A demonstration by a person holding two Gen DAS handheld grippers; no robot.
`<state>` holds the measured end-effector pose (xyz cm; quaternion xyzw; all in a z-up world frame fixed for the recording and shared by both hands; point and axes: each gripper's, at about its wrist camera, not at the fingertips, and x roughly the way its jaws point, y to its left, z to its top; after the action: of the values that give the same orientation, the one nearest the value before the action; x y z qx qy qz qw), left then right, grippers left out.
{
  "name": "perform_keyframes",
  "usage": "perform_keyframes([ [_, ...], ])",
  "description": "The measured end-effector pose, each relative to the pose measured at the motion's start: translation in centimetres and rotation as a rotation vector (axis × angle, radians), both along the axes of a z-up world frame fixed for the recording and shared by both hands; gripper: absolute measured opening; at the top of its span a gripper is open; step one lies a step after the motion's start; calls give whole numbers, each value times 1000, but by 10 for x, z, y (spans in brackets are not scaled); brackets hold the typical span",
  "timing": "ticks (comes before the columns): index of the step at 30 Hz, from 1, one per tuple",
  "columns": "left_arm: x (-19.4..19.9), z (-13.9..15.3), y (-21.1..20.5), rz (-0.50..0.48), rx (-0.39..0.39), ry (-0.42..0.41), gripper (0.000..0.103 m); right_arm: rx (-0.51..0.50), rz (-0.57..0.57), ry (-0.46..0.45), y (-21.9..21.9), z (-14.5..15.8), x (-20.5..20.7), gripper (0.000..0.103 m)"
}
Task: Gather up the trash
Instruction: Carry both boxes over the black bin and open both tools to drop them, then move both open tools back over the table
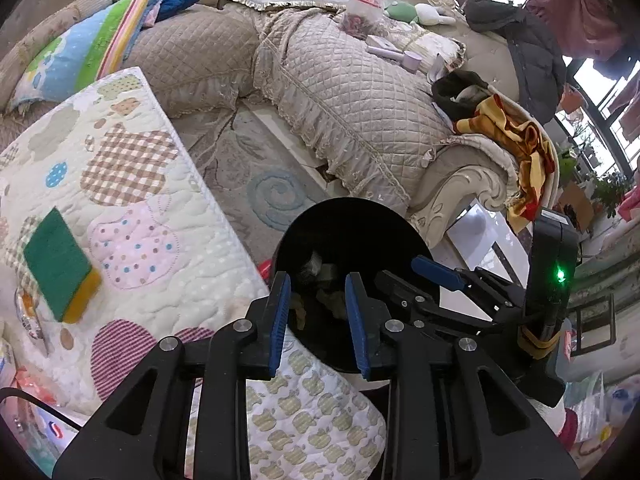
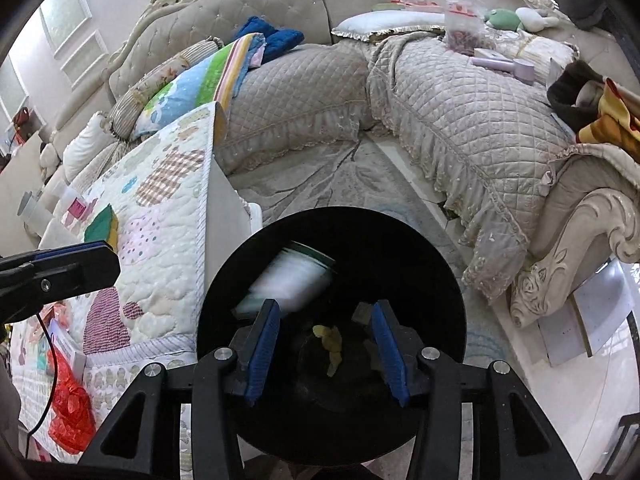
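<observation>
Right hand-held gripper (image 2: 325, 350) points down over the mouth of a black trash bin (image 2: 448, 280); jaws stand apart, nothing between the blue pads. Just ahead of its left fingertip a white cup with a green rim (image 2: 298, 278), motion-blurred, sits inside the bin's opening, clear of the pads. Yellowish scraps (image 2: 332, 344) lie at the bin's bottom.

Left hand-held gripper (image 1: 318, 320) hangs at the bin's near edge, jaws parted a little, empty, aimed into the bin. From its camera the right gripper shows at the far side of the rim.

Bin stands on the floor against a quilt-covered surface (image 1: 152, 240). On the quilt, a green and yellow sponge (image 1: 60, 264). A red plastic bag (image 2: 70, 412) lies at the quilt's near end. Quilted sofa (image 1: 360, 100) behind.
</observation>
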<state>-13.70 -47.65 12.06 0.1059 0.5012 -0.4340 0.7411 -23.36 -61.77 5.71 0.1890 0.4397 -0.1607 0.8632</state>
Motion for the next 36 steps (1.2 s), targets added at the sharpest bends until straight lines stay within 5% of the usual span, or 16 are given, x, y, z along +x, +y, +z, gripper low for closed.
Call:
perform_keyframes([
  [20,21,22,106,180,20,-102,26,-43,169,-13,82,26,36,47],
  [36,67,9,247,414,71,-91,26,-38,380,17,180,19,85,51],
])
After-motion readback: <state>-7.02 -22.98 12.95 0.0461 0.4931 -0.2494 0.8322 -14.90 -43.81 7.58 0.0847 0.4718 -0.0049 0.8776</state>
